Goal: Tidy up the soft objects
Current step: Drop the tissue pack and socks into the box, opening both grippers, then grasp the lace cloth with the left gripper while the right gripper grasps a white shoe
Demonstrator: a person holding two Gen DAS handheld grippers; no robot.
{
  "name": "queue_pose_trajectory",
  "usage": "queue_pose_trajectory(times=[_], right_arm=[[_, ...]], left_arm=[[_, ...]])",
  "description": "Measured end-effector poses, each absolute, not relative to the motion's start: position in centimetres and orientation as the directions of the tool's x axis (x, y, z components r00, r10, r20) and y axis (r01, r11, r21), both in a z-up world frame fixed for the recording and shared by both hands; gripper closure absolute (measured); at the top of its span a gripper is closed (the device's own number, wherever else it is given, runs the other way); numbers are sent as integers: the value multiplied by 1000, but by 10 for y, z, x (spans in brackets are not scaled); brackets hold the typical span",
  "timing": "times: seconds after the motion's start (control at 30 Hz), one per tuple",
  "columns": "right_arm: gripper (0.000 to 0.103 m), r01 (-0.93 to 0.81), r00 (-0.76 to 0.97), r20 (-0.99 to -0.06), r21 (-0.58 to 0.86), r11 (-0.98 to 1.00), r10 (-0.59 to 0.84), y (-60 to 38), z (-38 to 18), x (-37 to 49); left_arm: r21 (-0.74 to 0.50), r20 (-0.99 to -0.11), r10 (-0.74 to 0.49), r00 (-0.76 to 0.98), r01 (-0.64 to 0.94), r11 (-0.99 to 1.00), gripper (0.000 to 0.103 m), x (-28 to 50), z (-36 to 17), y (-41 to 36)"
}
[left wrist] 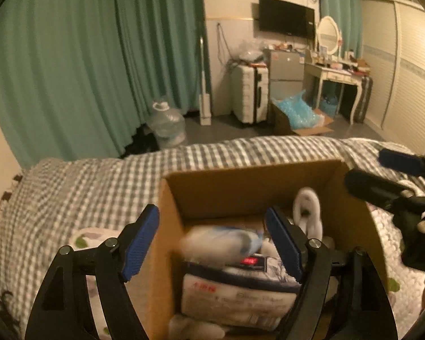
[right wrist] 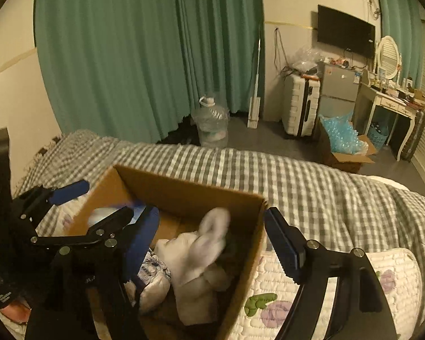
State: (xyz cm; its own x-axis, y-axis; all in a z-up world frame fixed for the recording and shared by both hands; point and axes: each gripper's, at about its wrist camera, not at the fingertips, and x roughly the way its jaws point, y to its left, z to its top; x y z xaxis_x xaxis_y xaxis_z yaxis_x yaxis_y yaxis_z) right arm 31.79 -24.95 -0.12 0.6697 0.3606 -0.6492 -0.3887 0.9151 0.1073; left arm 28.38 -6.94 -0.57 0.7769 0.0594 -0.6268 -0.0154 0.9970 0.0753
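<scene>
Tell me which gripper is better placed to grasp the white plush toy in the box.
Probably the right gripper: its open fingers frame the white plush toy in the cardboard box. The left gripper, also open, hovers over the box's other side, above the packaged bedding.

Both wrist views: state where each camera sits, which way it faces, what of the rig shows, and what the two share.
Left wrist view: sits on the left gripper, above the cardboard box, facing across the checked bed toward the TV wall; its own open fingers show, with the right gripper at the right edge.
Right wrist view: sits on the right gripper, over the box's right side, facing the same way; its open fingers show, with the left gripper at left.
Shared: box, white plush toy, packaged bedding, curtains, TV.
</scene>
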Motion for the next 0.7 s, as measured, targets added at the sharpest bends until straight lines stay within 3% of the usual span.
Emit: queue_pose_trajectory(times=[0.2,0.27,0.4,0.53,0.7], right_arm=[[19,-359,724,-607,72,930,327,-258,53,282],[14,-357,746,-588,43,933,312,-261,78,260],[10,-357,777,-548,22,934,310,-267,126,210],[2,-369,786,-530,9,929,317,-274,162,159],[1,-346,812,-516,-49,937,273,-282,175,115]], left_arm=[[24,-571,26,820,-15,1000,23,238,54,-63],[6,-541,10,841,-8,1000,14,213,79,-62],[-31,-465,-2,885,-14,999,11,161,124,-58],[-26,-404,3,915,-14,1000,11,115,150,-53],[-16,-353,2,936,-8,1000,11,75,153,-48]])
